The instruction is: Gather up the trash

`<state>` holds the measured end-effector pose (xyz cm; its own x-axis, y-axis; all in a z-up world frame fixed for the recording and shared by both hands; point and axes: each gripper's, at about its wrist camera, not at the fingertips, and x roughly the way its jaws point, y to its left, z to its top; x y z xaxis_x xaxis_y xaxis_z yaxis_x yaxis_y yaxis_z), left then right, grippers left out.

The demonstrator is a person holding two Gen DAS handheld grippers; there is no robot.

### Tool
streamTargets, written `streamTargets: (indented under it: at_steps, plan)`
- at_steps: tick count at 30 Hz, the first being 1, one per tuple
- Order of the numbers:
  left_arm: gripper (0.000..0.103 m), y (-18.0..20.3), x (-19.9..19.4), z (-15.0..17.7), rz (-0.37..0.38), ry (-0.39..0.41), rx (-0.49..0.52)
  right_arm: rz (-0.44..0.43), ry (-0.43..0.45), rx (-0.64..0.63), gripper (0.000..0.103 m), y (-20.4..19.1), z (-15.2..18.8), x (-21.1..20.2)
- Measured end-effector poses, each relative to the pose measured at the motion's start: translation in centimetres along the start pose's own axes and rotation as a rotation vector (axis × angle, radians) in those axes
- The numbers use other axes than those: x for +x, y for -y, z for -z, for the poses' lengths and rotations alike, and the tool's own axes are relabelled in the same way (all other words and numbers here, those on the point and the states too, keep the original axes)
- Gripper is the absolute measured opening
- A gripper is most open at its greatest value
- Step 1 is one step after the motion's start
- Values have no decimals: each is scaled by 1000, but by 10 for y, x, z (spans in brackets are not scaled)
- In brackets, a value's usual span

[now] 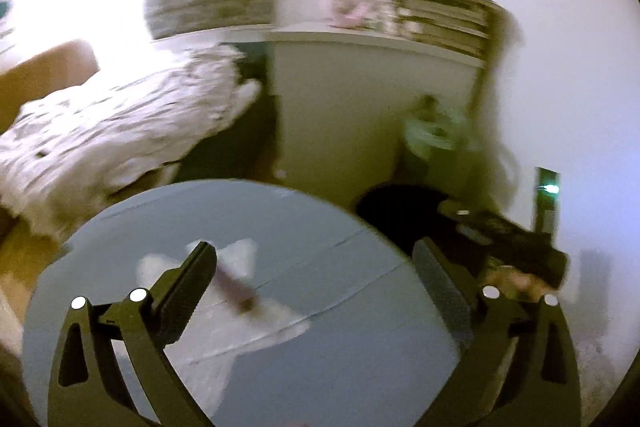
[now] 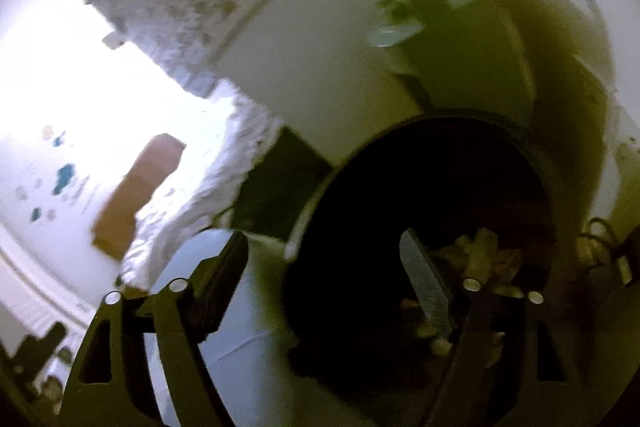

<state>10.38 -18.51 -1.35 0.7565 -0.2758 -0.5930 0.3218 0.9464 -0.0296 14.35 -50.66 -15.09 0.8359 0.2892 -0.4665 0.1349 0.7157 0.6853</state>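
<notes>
Across the room, past our grippers, stand a white cabinet (image 1: 360, 99) and a bed with a rumpled patterned duvet (image 1: 120, 123); both views are smeared by motion. Nearer, we look down on a round blue table (image 1: 320, 307), and beside it sits a dark round bin (image 2: 420, 207) with crumpled yellowish scraps (image 2: 480, 247) already at its bottom.

On the table lies the trash we are after: a thin white plastic wrapper (image 1: 240, 323), flattened and wrinkled, with a dark reddish stick-like piece (image 1: 236, 287) resting across it. What that piece is, we cannot tell through the blur.

Our left gripper (image 1: 320, 267) hovers above the wrapper, jaws spread wide and holding nothing. Our right gripper (image 2: 324, 251) hangs over the bin's mouth, likewise spread and empty.

We judge the wrapper to be very light, limp and somewhat slick, likely to slide on the smooth top. We would pinch a raised fold or edge, perhaps catching the stick with it.
</notes>
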Motion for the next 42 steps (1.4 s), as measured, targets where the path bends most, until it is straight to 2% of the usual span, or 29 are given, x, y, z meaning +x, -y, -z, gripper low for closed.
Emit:
streamTargets:
  at_steps: [5, 7, 12, 18, 23, 30, 42]
  plan:
    - [98, -47, -25, 18, -112, -19, -104, -165, -67, 3, 84, -33, 30, -12]
    - [98, -64, -35, 25, -157, -26, -128, -204, -102, -13, 87, -50, 42, -16]
    - [98, -94, -58, 40, -215, -4, -170, -236, -189, -196, 88, -125, 71, -25]
    - [98, -120, -78, 54, -238, 9, -238, -286, -171, -360, 89, -206, 96, -50]
    - [98, -133, -93, 62, -270, 28, -259, -243, -96, -514, 92, -250, 122, -70]
    - [98, -141, -110, 75, -288, 45, -284, -209, -42, -630, 95, -277, 149, -80]
    - [98, -141, -136, 88, -301, 75, -288, -213, -5, -704, 98, -292, 172, -103]
